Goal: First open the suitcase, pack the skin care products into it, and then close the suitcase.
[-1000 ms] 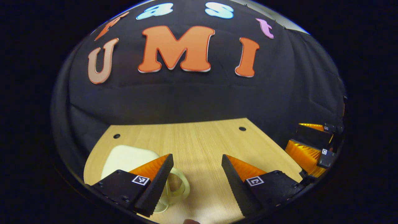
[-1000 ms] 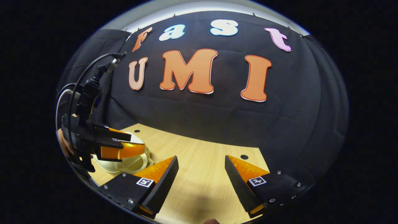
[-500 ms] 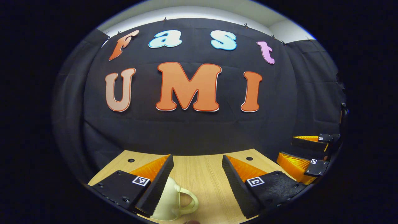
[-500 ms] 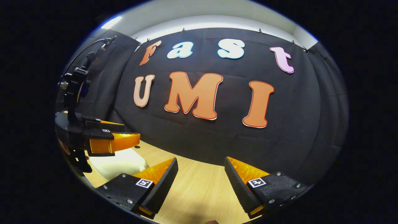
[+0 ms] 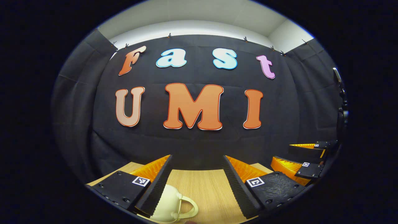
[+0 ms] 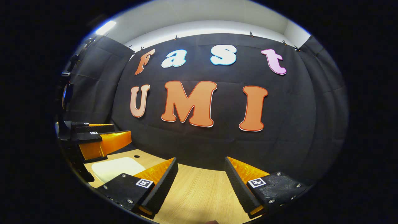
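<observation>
Cream suitcase [image 5: 171, 203] lies closed on our wooden tabletop [image 5: 205, 189], its handle below our released left hand-held gripper [image 5: 196, 174]; our right hand-held gripper [image 6: 201, 175] hovers released, well apart from it.

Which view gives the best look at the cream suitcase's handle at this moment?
The left gripper view: the cream suitcase sits low between that claw's fingers, its looped handle plainly visible. The right gripper view shows the case as a pale flat shape on the table, below the left claw, with no handle discernible.
</observation>
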`<state>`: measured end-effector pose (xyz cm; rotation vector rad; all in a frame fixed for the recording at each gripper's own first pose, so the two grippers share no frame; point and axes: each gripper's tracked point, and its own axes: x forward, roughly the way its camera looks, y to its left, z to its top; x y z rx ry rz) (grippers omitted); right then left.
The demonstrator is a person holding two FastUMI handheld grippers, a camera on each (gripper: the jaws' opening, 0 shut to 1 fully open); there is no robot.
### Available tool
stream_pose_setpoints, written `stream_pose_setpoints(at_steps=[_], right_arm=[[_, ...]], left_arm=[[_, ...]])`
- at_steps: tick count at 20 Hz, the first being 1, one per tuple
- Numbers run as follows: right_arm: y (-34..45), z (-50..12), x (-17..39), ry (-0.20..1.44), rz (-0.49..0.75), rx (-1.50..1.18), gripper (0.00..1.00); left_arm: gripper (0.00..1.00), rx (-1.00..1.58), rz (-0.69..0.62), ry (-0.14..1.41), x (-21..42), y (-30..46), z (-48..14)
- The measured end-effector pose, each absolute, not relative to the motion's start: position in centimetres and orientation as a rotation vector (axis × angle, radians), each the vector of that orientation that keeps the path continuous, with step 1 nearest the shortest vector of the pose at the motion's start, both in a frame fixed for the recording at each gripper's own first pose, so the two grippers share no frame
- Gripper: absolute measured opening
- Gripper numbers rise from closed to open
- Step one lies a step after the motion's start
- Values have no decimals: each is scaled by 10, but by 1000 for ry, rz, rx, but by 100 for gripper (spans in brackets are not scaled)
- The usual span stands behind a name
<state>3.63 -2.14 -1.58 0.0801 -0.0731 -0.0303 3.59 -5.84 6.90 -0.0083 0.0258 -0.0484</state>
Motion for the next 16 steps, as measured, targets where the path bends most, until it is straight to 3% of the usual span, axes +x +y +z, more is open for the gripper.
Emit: stream_pose_setpoints(at_steps=[15,16], right_arm=[[-23,-20,32,-64,-40,67,92],[-24,-19,33,-67,-42,66,95]], left_arm=[[94,45,-52,50,37,-67,57],[96,44,-49,52,37,-65,56]])
